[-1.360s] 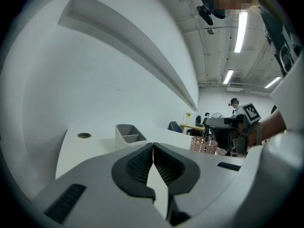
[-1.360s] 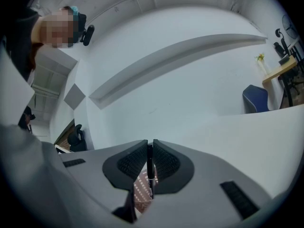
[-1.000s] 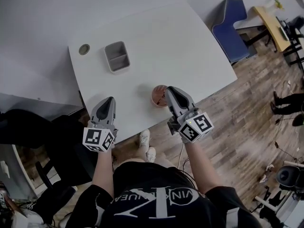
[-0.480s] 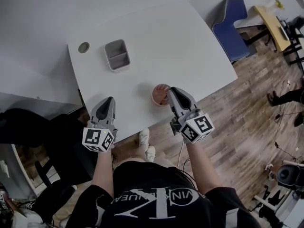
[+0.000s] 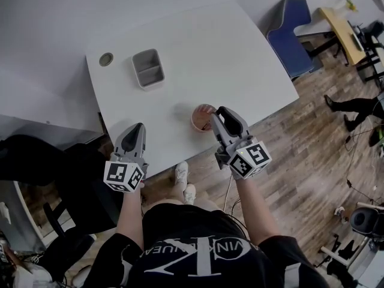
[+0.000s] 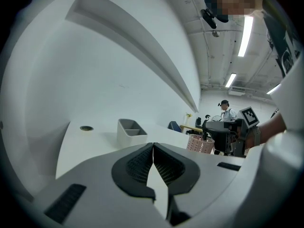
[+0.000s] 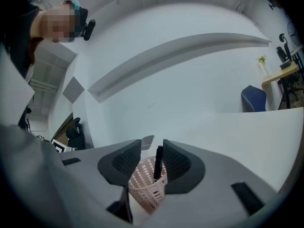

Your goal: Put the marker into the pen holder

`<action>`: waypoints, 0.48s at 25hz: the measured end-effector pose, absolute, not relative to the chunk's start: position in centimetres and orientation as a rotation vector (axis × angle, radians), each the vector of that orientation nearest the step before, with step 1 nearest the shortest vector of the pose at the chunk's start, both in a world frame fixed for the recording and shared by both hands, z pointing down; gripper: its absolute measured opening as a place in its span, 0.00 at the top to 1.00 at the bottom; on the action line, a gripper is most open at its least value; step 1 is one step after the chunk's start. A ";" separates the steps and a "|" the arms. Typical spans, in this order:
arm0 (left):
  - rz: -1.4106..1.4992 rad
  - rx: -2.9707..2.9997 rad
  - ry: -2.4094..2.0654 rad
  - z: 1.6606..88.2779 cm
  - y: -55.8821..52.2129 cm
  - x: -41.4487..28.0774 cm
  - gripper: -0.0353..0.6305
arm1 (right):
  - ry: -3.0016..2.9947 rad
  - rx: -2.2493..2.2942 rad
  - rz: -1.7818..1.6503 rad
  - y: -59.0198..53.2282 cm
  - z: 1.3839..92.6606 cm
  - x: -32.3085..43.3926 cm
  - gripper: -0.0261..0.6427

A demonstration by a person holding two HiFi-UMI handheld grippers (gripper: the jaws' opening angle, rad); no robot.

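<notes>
The task looks all but finished. In the right gripper view the black marker (image 7: 158,163) stands nearly upright at the centre bottom of the frame, its lower end inside the pink mesh pen holder (image 7: 145,189) and its cap rising above the rim. The right gripper (image 7: 152,148) has just been opening its jaws, which now stand apart on either side of the marker. The marker sits close to the pad on the picture's right, and whether it touches that pad cannot be told. It seems to rest on the holder, so probably only drawing the gripper away is left.

In the head view the left gripper (image 5: 135,131) hangs at the lower left over the near edge of the white table (image 5: 228,59), jaws together with nothing between them.

The pen holder shows nothing but the marker. The grey two-compartment desk organiser (image 5: 148,69), upper left and well apart from the holder, looks empty in both compartments
</notes>
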State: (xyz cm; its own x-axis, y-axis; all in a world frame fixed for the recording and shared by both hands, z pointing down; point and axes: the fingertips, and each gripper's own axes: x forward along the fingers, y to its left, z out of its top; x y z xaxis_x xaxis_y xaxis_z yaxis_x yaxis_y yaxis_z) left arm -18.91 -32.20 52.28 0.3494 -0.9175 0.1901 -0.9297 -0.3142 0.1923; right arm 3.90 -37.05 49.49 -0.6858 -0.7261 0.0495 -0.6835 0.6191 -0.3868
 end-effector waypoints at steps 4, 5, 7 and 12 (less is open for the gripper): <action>0.057 2.344 -1.656 52.1 -31.6 -19.0 0.92 | 2.719 -1.192 -0.602 -36.9 49.6 4.1 0.71; 0.058 2.344 -1.658 52.0 -31.5 -19.0 0.92 | 2.715 -1.193 -0.608 -36.9 49.6 4.2 0.70; 0.060 2.342 -1.663 52.0 -31.1 -19.1 0.92 | 2.705 -1.197 -0.618 -36.8 49.7 4.3 0.69; 0.054 2.338 -1.677 51.7 -30.4 -19.4 0.92 | 2.701 -1.214 -0.617 -36.4 49.7 4.6 0.67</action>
